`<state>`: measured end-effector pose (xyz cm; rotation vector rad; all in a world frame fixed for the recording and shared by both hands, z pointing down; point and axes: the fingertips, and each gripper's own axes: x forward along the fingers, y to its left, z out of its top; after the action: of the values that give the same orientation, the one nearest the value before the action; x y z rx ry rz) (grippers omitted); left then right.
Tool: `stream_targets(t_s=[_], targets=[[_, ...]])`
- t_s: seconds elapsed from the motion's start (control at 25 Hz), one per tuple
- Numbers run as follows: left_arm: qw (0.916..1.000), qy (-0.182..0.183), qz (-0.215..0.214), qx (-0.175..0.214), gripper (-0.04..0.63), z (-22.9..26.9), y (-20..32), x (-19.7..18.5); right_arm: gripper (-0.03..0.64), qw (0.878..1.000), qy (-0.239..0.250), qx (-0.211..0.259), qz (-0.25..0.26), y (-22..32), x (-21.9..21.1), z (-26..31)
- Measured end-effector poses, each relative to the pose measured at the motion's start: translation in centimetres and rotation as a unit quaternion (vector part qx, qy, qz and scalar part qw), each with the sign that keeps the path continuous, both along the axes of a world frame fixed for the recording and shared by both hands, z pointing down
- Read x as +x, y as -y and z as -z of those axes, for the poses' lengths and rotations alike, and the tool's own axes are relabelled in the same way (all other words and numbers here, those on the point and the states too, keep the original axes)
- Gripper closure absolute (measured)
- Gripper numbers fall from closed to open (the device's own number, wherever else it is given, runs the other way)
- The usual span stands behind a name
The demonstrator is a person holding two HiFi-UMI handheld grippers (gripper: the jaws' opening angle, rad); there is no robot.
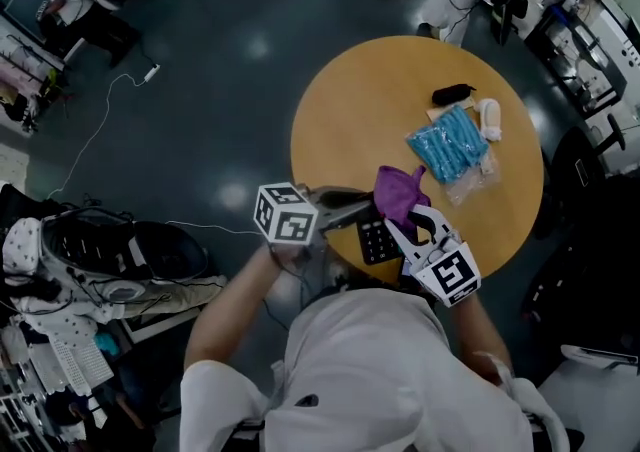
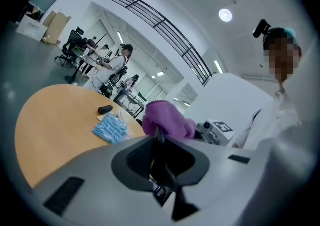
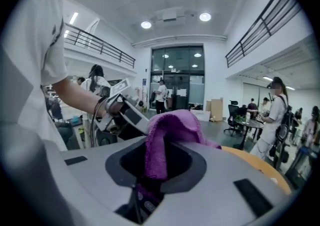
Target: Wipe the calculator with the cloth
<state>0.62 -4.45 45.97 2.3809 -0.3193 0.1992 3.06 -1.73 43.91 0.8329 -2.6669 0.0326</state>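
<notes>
Cloth (image 1: 398,192): purple, soft napped fabric, matt.
Calculator (image 1: 377,240): dark plastic, dull finish.
Table (image 1: 340,110): tan wood-look top, smooth, faint sheen.
Packet (image 1: 452,145): blue contents under clear, glossy, crinkled film.
Floor (image 1: 230,60): dark, smooth, polished; ceiling lights reflect in it.

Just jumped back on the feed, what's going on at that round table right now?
A person holds a gripper in each hand over the near edge of the round wooden table. The left gripper is shut on the dark calculator, which appears to be lifted clear of the table. The right gripper is shut on the purple cloth, bunched right at the calculator's far end. A blue packet lies farther across the table.
</notes>
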Motion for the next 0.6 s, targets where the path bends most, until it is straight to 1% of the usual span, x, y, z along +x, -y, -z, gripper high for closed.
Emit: stream_targets(t_s=[0.08,0.2,0.32,0.48,0.6], targets=[[1.0000,-0.003,0.005,-0.007,0.540,-0.5,-0.2,0.2,0.546,1.000,-0.007,-0.002,0.029,-0.9,-0.6,-0.5],[0.9996,-0.012,0.010,-0.022,0.540,-1.0,-0.4,0.2,0.546,0.999,-0.012,-0.007,0.051,-1.8,-0.9,-1.2],[0.9991,-0.021,0.015,-0.033,0.540,-1.0,-0.5,0.1,0.546,0.996,-0.028,-0.012,0.078,-3.2,-1.3,-1.4],[0.9989,-0.028,0.020,-0.033,0.540,-0.9,-0.3,-0.4,0.546,0.991,-0.045,-0.022,0.121,-5.2,-2.7,-1.8],[0.9985,-0.034,0.025,-0.034,0.540,-0.9,0.0,-0.6,0.546,0.985,-0.055,-0.034,0.159,-7.1,-3.4,-2.4]])
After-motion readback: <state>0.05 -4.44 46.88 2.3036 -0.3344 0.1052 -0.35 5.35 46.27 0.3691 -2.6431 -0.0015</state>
